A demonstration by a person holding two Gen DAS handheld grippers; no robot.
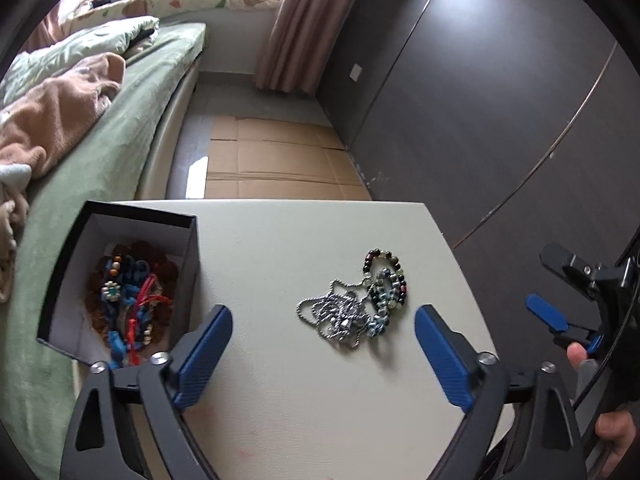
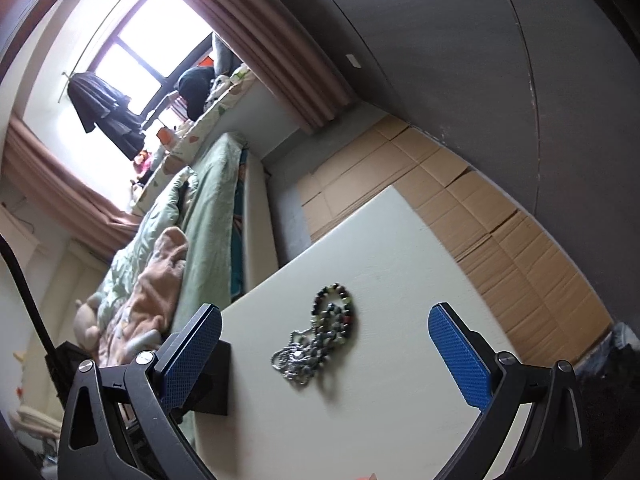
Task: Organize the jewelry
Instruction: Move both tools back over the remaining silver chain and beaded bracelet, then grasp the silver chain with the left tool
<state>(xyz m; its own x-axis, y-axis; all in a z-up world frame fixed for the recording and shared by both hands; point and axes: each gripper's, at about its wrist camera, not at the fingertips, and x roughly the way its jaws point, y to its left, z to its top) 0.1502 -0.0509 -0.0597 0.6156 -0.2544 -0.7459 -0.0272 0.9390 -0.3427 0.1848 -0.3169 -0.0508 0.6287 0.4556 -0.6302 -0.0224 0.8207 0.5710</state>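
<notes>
A tangled silver chain (image 1: pixel 340 316) lies on the white table (image 1: pixel 304 248) with two beaded bracelets (image 1: pixel 386 284) touching its right side. A black box (image 1: pixel 120 280) at the table's left edge holds several colourful bracelets. My left gripper (image 1: pixel 323 320) is open and empty, its blue pads either side of the chain and nearer to me. In the right wrist view the chain (image 2: pixel 298 360) and the bracelets (image 2: pixel 334 312) lie between the pads of my open, empty right gripper (image 2: pixel 324 328). The right gripper also shows at the right of the left wrist view (image 1: pixel 552 284).
A bed with green bedding (image 1: pixel 100 128) and a brown blanket runs along the left of the table. Flattened cardboard (image 1: pixel 276 164) covers the floor beyond the table. A dark wardrobe wall (image 1: pixel 480 100) stands to the right. The box's corner (image 2: pixel 218 376) shows behind my right gripper's left finger.
</notes>
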